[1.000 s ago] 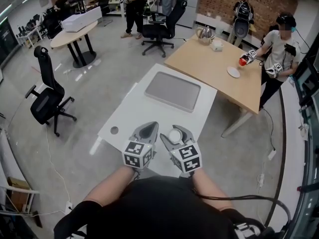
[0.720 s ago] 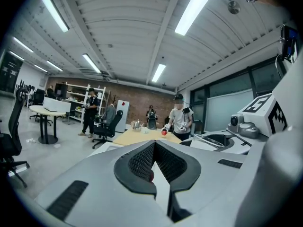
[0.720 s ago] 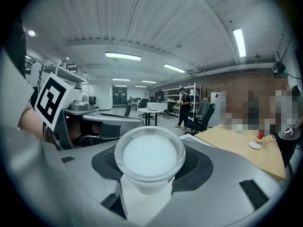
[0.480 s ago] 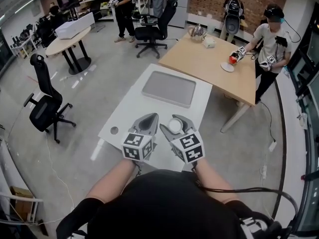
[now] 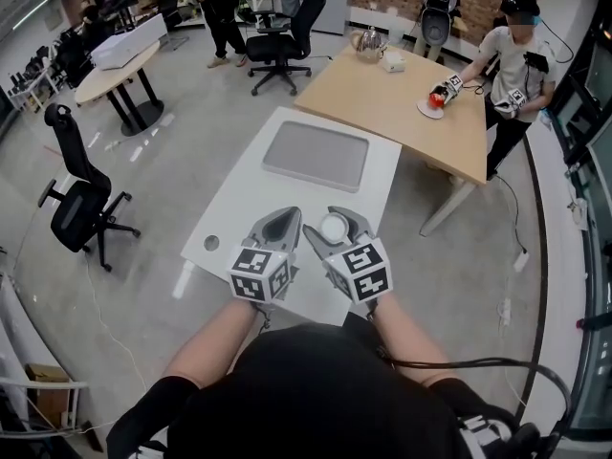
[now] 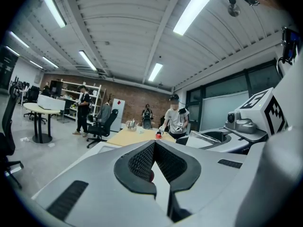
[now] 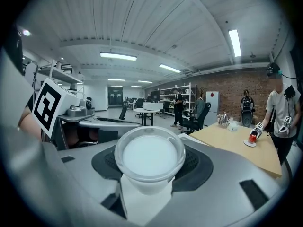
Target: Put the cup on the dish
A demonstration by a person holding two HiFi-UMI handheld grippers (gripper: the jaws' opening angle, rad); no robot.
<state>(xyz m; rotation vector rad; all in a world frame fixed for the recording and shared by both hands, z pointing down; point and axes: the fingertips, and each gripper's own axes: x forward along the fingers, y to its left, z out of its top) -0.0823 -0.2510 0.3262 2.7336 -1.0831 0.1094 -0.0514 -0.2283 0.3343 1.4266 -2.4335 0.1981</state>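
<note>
Grey left gripper is held low in front of the person's body, forearm bent in, pointing out over the near edge of the white table; its jaws are pressed together with nothing between them; right gripper is just beside it in the same pose, jaws clamped on the white cup; cup's upright, its inside just shows white, can't tell if anything's in it; it hangs above the table's near part, apart from the grey tray farther out.

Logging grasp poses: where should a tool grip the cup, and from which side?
Grip the cup on its side wall just under the rim, coming in level from the side, as the right tool holds it. It's round, upright and open-topped, so the jaws clamp across the wall.
</note>
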